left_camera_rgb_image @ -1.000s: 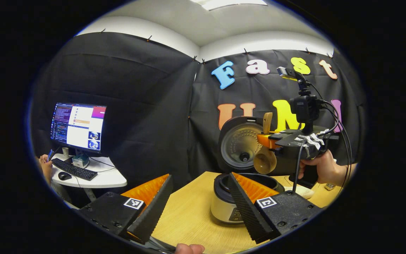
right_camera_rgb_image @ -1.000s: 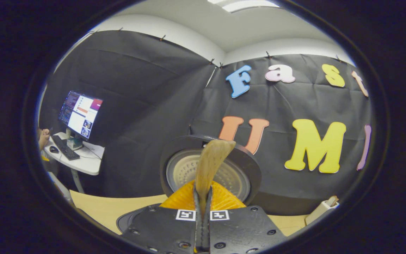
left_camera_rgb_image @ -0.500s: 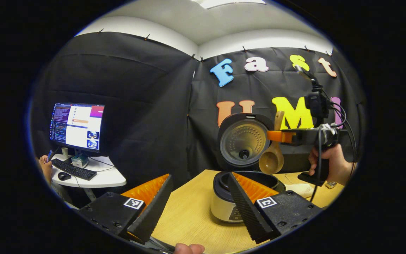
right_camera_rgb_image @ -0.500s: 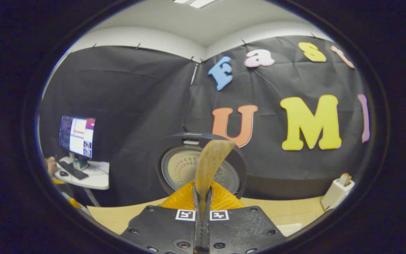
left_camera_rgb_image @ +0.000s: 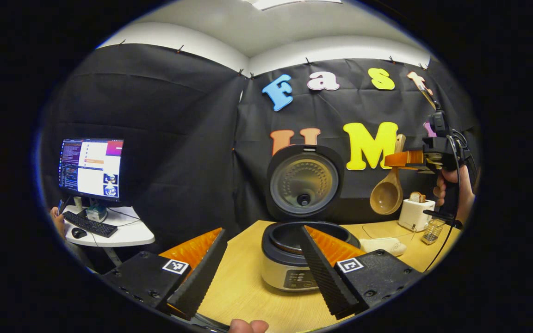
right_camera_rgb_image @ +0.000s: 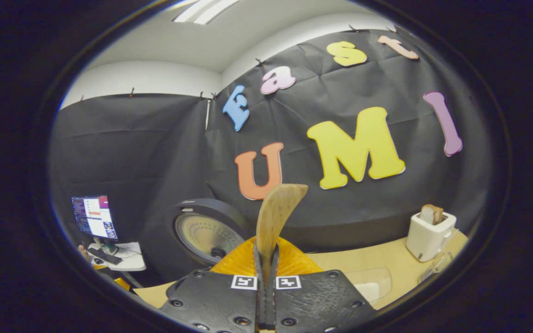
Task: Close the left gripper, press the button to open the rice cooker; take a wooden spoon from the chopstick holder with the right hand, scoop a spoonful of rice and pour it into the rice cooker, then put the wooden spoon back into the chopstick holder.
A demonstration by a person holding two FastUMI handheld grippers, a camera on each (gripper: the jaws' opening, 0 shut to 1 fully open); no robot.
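Right gripper (left_camera_rgb_image: 398, 159) is clamped on the spoon (left_camera_rgb_image: 387, 196) handle, bowl hanging down, above the table (left_camera_rgb_image: 248, 286) btwn cooker (left_camera_rgb_image: 294, 259) and toaster (left_camera_rgb_image: 414, 213). Left gripper (left_camera_rgb_image: 262, 263) is wide open w/ nothing in it, near the cooker, whose lid is up. Risk: thin handle may pivot or slip in the pinch and miss the holder (left_camera_rgb_image: 431, 231).
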